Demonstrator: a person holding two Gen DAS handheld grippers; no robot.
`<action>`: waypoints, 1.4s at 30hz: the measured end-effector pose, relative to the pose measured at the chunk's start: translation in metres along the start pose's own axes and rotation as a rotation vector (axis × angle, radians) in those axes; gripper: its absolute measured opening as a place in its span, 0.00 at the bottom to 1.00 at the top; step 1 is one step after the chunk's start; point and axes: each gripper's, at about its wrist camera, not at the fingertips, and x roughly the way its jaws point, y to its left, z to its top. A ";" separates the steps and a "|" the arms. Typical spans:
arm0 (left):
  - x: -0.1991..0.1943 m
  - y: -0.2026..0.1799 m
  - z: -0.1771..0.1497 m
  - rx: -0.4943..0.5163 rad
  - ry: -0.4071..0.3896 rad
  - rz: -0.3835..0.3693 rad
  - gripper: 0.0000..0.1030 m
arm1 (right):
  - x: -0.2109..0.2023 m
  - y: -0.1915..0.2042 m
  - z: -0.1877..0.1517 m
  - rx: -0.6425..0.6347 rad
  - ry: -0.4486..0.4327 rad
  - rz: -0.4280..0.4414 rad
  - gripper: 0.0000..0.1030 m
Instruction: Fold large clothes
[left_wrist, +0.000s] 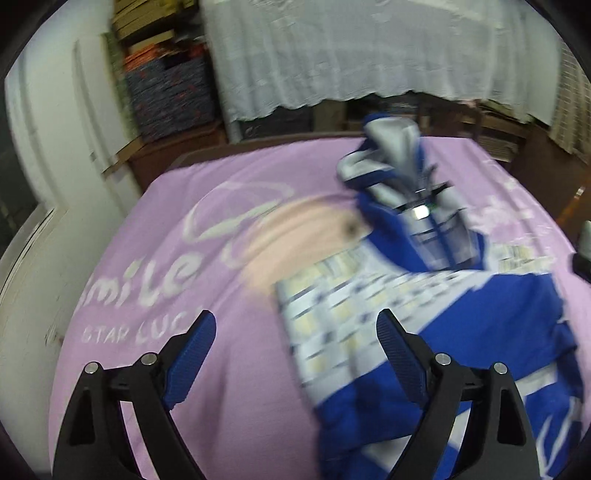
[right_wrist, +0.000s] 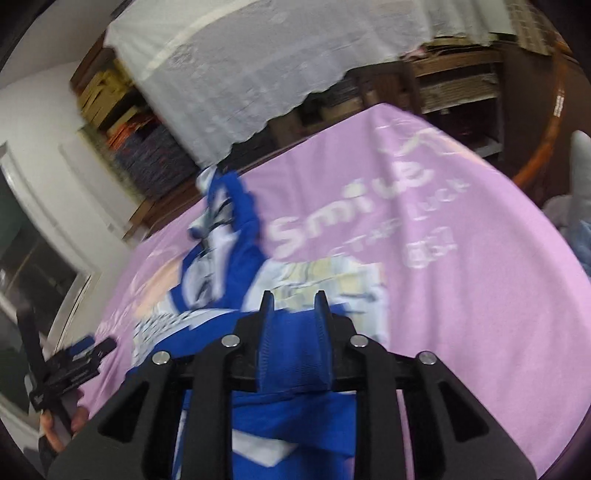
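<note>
Garment (right_wrist: 236, 236) | long axis toward far edge; right hand-held gripper (right_wrist: 293, 306) clamps hem

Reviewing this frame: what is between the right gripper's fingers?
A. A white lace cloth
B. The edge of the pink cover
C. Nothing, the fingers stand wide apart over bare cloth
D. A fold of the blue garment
D. In the right wrist view the right gripper has its two fingers close together with a fold of the blue garment bunched between them, above the pink cover.
</note>
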 end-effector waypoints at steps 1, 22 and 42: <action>-0.001 -0.007 0.003 0.011 -0.006 -0.015 0.87 | 0.005 0.014 0.001 -0.035 0.022 0.009 0.22; 0.060 -0.004 0.004 -0.069 0.116 -0.171 0.97 | 0.080 0.050 -0.033 -0.115 0.223 0.074 0.31; 0.086 0.030 -0.018 -0.129 0.140 -0.108 0.97 | 0.160 0.162 0.115 -0.313 0.044 -0.238 0.65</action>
